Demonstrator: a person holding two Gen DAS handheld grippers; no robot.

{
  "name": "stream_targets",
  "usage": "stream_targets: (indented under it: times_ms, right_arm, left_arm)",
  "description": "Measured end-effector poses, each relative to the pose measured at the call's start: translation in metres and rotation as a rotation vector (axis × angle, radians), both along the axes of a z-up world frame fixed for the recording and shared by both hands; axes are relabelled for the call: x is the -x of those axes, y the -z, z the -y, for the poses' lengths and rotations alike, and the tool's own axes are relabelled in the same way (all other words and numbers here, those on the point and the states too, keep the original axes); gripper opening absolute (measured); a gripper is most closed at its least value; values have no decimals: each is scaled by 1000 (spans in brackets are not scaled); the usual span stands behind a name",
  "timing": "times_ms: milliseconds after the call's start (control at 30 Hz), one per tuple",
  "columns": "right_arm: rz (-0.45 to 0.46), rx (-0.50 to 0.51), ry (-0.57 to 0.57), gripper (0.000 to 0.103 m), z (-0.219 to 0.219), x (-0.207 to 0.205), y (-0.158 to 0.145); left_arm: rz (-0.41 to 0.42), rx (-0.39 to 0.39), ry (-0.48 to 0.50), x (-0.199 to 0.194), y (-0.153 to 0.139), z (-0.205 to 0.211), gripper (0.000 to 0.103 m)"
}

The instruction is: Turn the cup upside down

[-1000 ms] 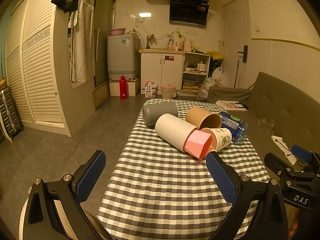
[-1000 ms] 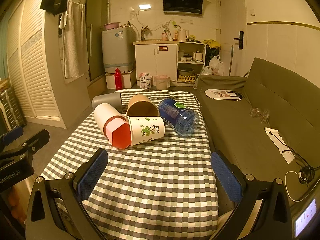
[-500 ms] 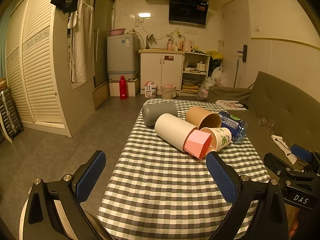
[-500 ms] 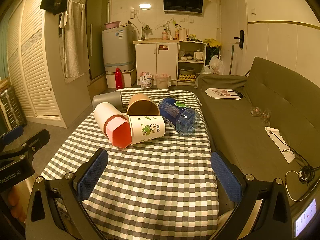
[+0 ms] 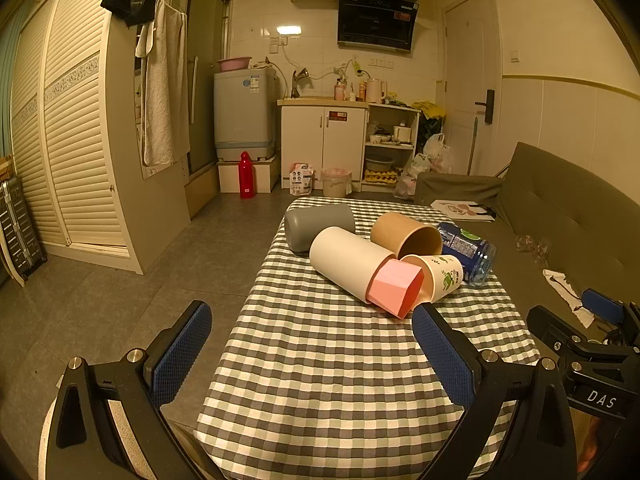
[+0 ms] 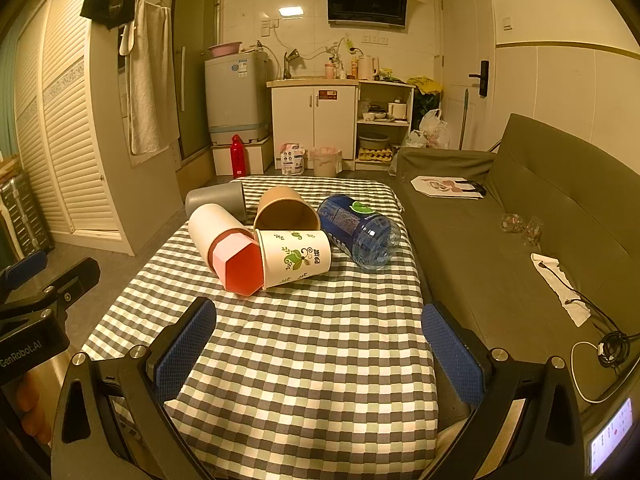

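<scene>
Several cups lie on their sides in a cluster on the checked table (image 5: 320,380) (image 6: 312,360): a grey cup (image 5: 318,226) (image 6: 216,200), a white cup (image 5: 346,258) (image 6: 210,224), a pink faceted cup (image 5: 396,288) (image 6: 240,266), a brown paper cup (image 5: 406,232) (image 6: 286,208) and a leaf-print paper cup (image 5: 444,276) (image 6: 298,254). My left gripper (image 5: 316,350) is open and empty, near the table's front left. My right gripper (image 6: 318,350) is open and empty over the front of the table, well short of the cups.
A blue plastic bottle (image 5: 470,252) (image 6: 360,232) lies on its side right of the cups. A grey-green sofa (image 6: 520,216) runs along the table's right edge, with a cable (image 6: 600,348) on it. Tiled floor lies left of the table.
</scene>
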State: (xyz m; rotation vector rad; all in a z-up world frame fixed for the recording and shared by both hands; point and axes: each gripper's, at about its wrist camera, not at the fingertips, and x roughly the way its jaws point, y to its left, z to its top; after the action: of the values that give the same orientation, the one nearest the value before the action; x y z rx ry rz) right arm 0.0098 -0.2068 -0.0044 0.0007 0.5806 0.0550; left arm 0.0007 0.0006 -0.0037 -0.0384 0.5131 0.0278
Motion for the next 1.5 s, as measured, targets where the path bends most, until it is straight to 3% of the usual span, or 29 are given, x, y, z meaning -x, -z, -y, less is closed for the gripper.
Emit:
stream_targets:
  times_ms: [700,1033,1233,1367,1500]
  right_arm:
    - [-18,-1,-35,103,-2,-4,1]
    - [-42,-38,-66,103,18,-25,-1]
    - [-52,-7,-108,103,49,-76,-10]
    - [-80,25,-163,103,64,-133,-12]
    - [-150,99,-206,103,63,-186,14]
  left_arm:
    - [-27,-13,-2,-5,7,0,103]
    - [-63,15,-14,-24,-1,4,103]
    - [-91,30,-58,-59,-2,6,103]
    - [-135,14,-84,-81,9,7,103]
    - [-176,-21,-92,-97,24,12,103]
